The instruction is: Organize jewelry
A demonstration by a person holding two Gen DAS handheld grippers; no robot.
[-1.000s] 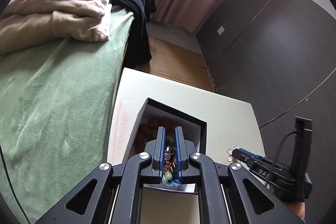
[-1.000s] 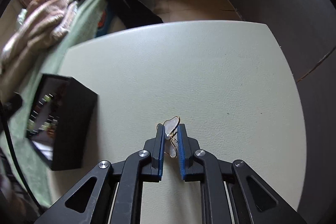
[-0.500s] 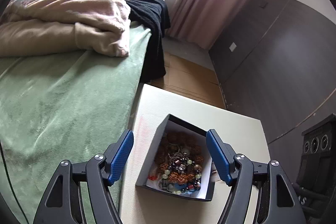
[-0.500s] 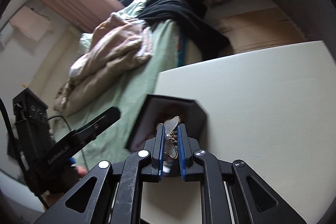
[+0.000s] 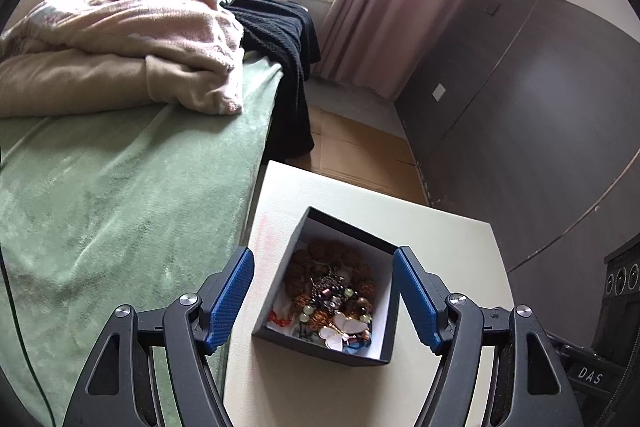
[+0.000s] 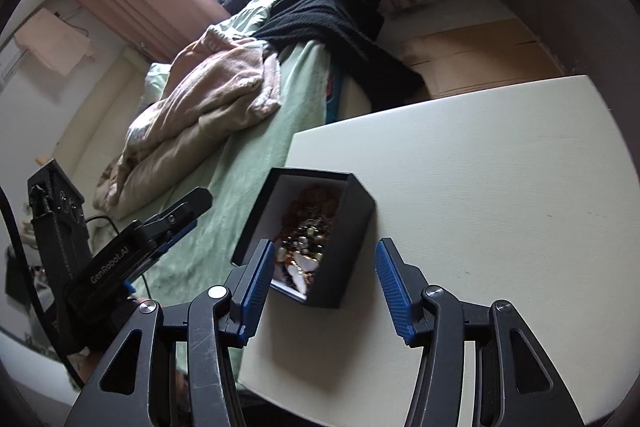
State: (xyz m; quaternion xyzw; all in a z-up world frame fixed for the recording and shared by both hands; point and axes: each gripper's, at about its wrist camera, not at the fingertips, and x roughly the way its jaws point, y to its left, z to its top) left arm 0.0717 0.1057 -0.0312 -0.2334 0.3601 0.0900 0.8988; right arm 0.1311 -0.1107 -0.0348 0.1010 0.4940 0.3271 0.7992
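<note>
A black jewelry box (image 5: 362,357) with a white lining stands on the white table (image 5: 444,243), full of bead strings and trinkets. A white butterfly earring (image 5: 341,333) lies on top at the box's near end. My left gripper (image 5: 324,301) hovers above the box with its jaws opening and nothing between the blue pads. In the right wrist view the same box (image 6: 348,227) sits just ahead of my right gripper (image 6: 326,285), whose jaws are opening and hold nothing. The earring (image 6: 300,269) rests inside, clear of the pads. The left gripper (image 6: 192,215) shows at the left.
A bed with a green cover (image 5: 120,195) runs along the table's left edge, with pink and beige blankets (image 5: 120,39) and a black garment (image 5: 280,35) on it. Dark wardrobe panels (image 5: 540,107) stand to the right. Cardboard (image 5: 360,151) covers the floor beyond.
My left gripper let go of beaded jewelry in the box, opened wide and drew back upward. My right gripper carried the butterfly earring from the table to the box and dropped it in.
</note>
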